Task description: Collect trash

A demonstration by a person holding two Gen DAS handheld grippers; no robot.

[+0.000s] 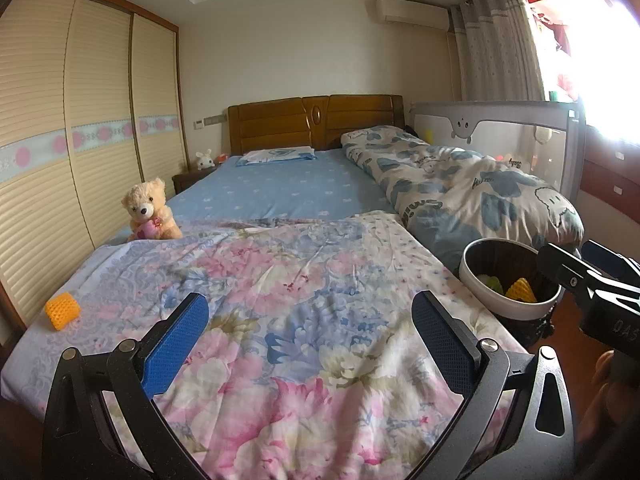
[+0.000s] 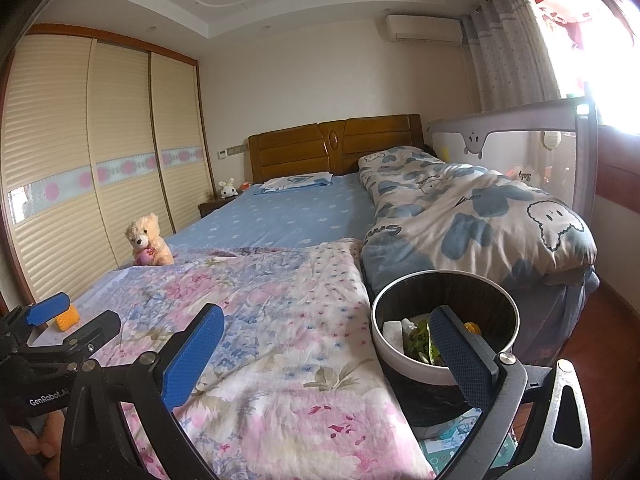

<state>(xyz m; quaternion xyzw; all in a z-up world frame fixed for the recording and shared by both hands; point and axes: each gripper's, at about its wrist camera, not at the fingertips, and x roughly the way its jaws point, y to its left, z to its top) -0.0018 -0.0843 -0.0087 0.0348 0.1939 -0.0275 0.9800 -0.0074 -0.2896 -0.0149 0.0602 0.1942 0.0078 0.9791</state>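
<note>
White-rimmed bin (image 2: 444, 360), dark inside, standing off the bed's right foot corner, just beside the floral quilt (image 2: 280, 320). Contents: white crumpled paper (image 2: 394, 330), green wrapper scraps (image 2: 418, 342), a yellow foam net (image 1: 520, 290) against the far inner wall. Other pieces inside too small to tell.

Orange foam net (image 1: 63, 311), loose trash, lying on the quilt near the bed's left edge, well apart from the bin.

Left gripper (image 1: 312, 340): held low over the quilt's near end, pointing toward the headboard (image 1: 316, 120). Blue pads spread wide, nothing between them. In the right wrist view its upper pad shows just beside the orange net; contact cannot be told.

Right gripper (image 2: 328, 356): level, aimed along the bed, one finger over the quilt, the other (image 2: 460, 356) in front of the bin's mouth. Jaws wide apart, holding nothing.

Other items: teddy bear (image 1: 148, 210) seated at the left edge; cloud-print duvet (image 1: 460, 184) bunched along the right side; pillow (image 1: 276, 156) by the headboard.
</note>
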